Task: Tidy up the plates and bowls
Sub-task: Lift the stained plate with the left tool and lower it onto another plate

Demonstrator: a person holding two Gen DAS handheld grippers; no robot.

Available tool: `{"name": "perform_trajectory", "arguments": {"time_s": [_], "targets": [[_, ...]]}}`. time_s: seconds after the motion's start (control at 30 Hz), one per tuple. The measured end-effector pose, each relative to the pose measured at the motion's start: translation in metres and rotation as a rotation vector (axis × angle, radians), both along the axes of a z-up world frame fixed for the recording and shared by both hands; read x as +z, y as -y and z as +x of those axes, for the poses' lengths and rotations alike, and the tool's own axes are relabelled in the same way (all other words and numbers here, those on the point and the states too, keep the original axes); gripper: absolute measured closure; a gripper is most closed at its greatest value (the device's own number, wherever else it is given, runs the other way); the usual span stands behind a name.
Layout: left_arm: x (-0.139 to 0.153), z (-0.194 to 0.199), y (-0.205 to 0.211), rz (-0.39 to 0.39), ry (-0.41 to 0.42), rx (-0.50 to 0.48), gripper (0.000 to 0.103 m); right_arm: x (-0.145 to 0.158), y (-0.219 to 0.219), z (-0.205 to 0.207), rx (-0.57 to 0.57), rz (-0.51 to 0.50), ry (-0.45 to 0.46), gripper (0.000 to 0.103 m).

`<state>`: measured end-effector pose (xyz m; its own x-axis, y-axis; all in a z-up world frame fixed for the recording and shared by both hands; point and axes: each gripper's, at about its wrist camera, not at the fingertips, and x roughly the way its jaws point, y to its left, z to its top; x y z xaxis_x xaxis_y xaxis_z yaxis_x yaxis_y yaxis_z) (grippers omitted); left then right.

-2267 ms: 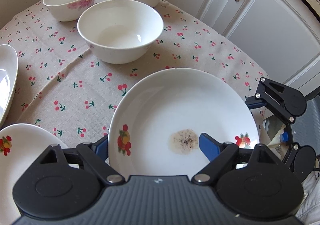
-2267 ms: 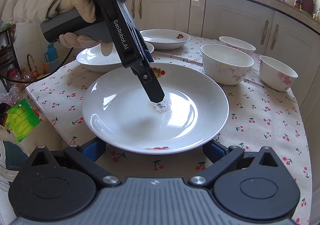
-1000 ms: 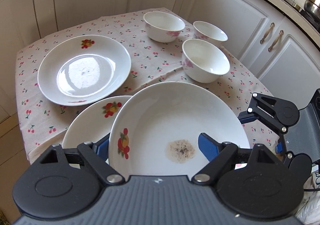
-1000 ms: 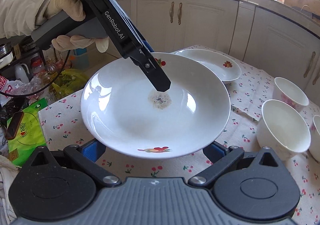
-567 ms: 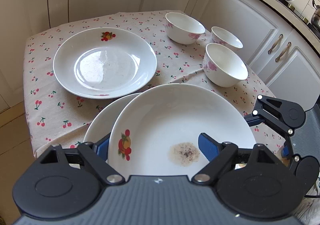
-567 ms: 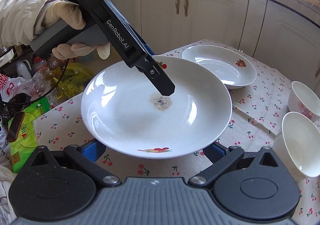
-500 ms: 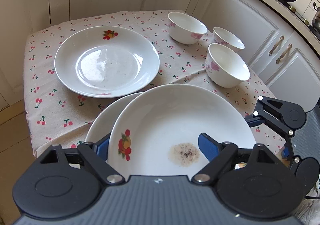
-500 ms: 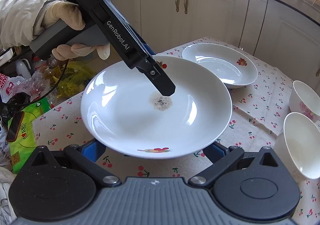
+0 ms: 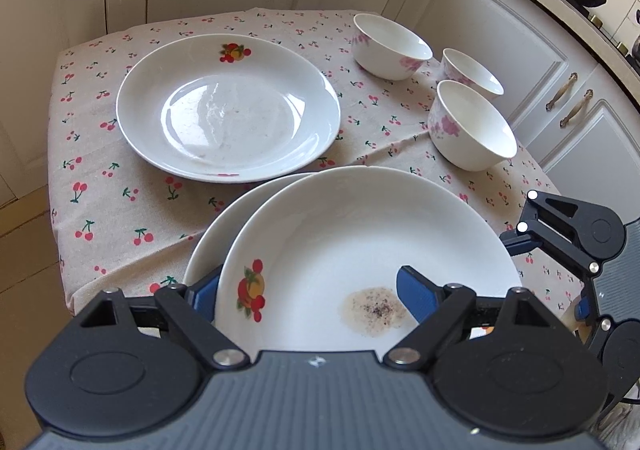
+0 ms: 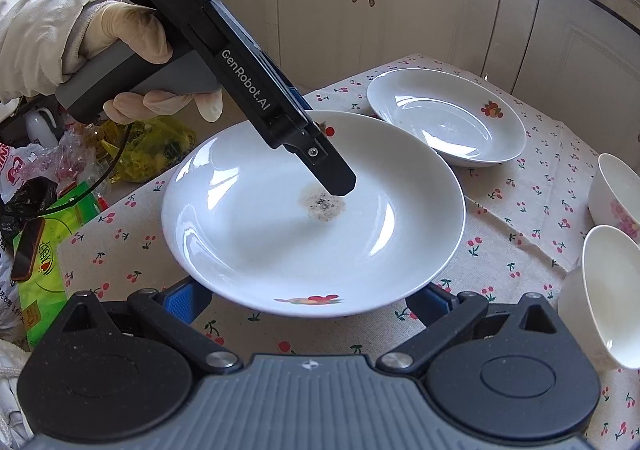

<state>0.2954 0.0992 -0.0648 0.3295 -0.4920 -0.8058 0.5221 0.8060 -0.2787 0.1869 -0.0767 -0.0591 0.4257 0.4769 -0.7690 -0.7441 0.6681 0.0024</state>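
Note:
My left gripper is shut on the rim of a white fruit-print plate with a brown stain, one finger on top and one beneath. It holds the plate over a second plate lying on the table. The held plate and the left gripper also show in the right wrist view. My right gripper is open, its fingers either side of the plate's near rim, under it. A third plate lies further back. Three white bowls stand at the right.
The table has a cherry-print cloth and its near and left edges drop to the floor. White cabinets stand behind and to the right. Plastic bags and clutter lie on the floor left of the table.
The held plate has been lifted off the cloth and carried leftward over the second plate. Over the last half second it has drifted slightly further over it. Both grips are unchanged.

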Motion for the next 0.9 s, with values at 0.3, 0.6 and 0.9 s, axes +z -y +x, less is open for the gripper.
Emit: {"name": "perform_trajectory", "arguments": {"time_s": [0.3, 0.6, 0.9], "targets": [[0.005, -0.005, -0.005, 0.023, -0.010, 0.028, 0.015, 0.002, 0.002, -0.001, -0.008, 0.007, 0.003, 0.000], [0.010, -0.011, -0.009, 0.054, -0.026, 0.048, 0.014, 0.007, 0.005, -0.007, -0.028, 0.018, 0.020, 0.000], [0.017, -0.019, -0.013, 0.084, -0.029, 0.085, 0.014, 0.016, 0.016, -0.019, -0.055, 0.035, 0.056, 0.000]]}}
